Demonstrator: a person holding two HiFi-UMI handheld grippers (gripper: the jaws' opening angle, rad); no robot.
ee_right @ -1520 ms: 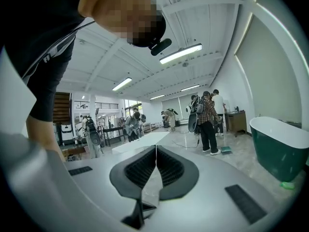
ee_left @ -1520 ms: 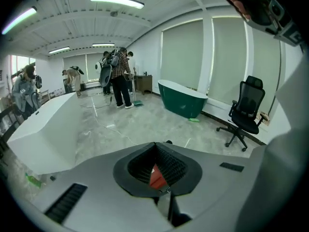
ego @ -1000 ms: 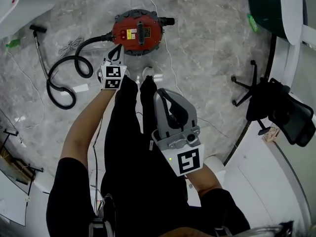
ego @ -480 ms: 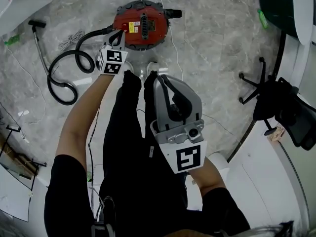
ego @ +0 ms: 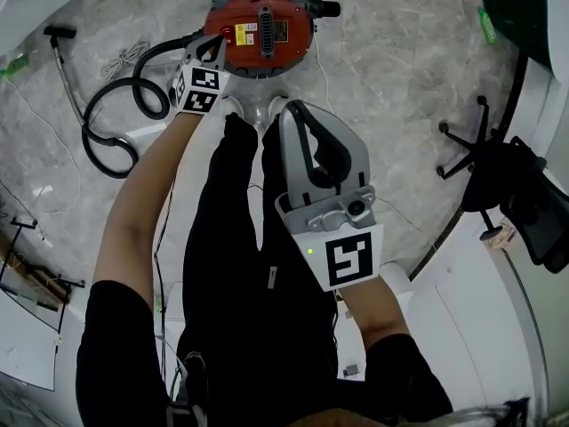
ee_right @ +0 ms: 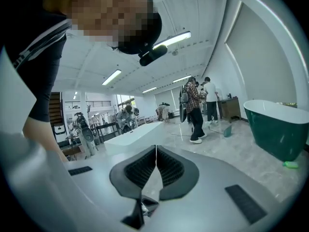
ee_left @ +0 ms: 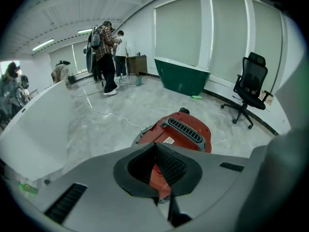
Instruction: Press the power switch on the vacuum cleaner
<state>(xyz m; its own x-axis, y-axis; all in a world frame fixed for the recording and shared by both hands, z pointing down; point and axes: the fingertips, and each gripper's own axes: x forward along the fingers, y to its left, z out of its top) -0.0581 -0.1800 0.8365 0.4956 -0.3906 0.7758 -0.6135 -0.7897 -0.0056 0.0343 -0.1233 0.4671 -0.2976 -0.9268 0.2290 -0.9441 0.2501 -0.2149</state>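
Observation:
The red round vacuum cleaner [ego: 260, 32] stands on the marble floor at the top of the head view, with a black grille along its top and a black hose [ego: 116, 123] curling off to the left. My left gripper [ego: 210, 50] is stretched out low, its shut tips over the vacuum's left edge by the hose joint; contact cannot be told. In the left gripper view the jaws [ee_left: 155, 146] meet, with the red vacuum body [ee_left: 182, 132] just beyond. My right gripper [ego: 300, 118] is held near my legs, shut and empty, aimed out across the room [ee_right: 155, 149].
A black office chair [ego: 511, 185] stands at the right. A thin white cable [ego: 311, 87] trails past the vacuum. A green bathtub [ee_left: 182, 79] and several standing people [ee_left: 107, 57] are far across the room. A white curved tub [ee_left: 34, 124] lies at the left.
My left gripper has reached forward and now lies over the vacuum's left edge. The head view has shifted so the vacuum sits higher. The right gripper stays by my legs.

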